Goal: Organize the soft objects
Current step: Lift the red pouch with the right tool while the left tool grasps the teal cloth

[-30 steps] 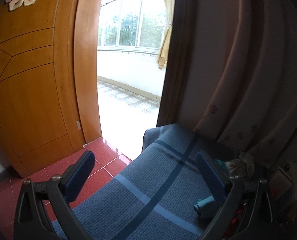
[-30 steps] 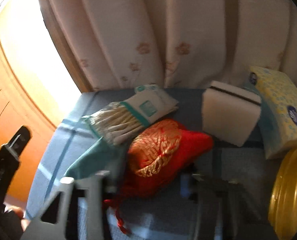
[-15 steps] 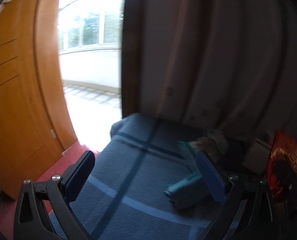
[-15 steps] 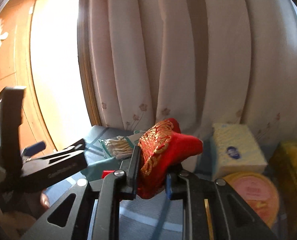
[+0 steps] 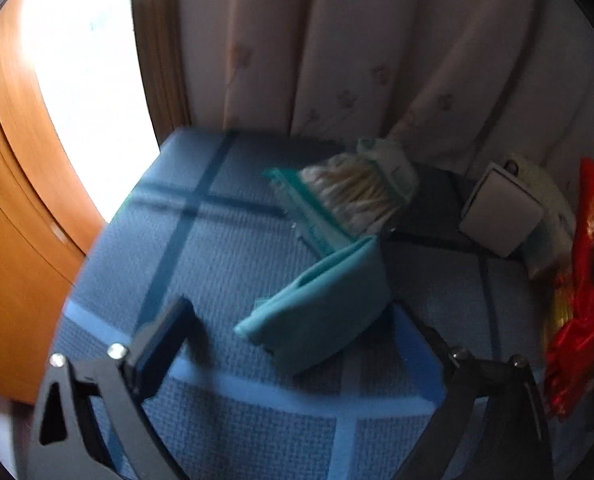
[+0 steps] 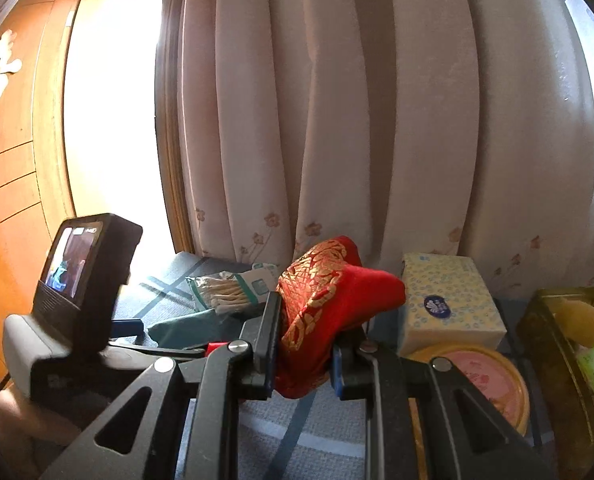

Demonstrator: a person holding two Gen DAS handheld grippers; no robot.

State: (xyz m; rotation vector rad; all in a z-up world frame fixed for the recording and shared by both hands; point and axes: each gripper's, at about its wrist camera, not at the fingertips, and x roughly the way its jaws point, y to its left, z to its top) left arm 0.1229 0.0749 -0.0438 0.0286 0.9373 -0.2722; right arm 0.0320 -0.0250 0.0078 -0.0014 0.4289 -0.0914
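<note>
On the blue checked bench (image 5: pixel 225 280): one folded teal cloth (image 5: pixel 329 300), one bag of cotton swabs (image 5: pixel 357 192), one red-and-gold pouch (image 6: pixel 329 300), one tissue box (image 6: pixel 449 300). Beside these, one round yellow tin with a pink lid (image 6: pixel 493 380) and one gold-rimmed tray (image 6: pixel 553 344) with at least two small packets, blurred. Two hand-held grippers: left hand-held gripper (image 5: pixel 297 360), right hand-held gripper (image 6: pixel 305 352).

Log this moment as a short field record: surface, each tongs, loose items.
surface: blue woven cloth with darker stripes
right tongs: shut on the red pouch with gold embroidery, lifted off the cloth
left tongs: open, jaws just been closing, on either side of the folded teal cloth, not pressing it
loose items: bag of cotton swabs; pale yellow tissue box; round yellow tin lid
</note>
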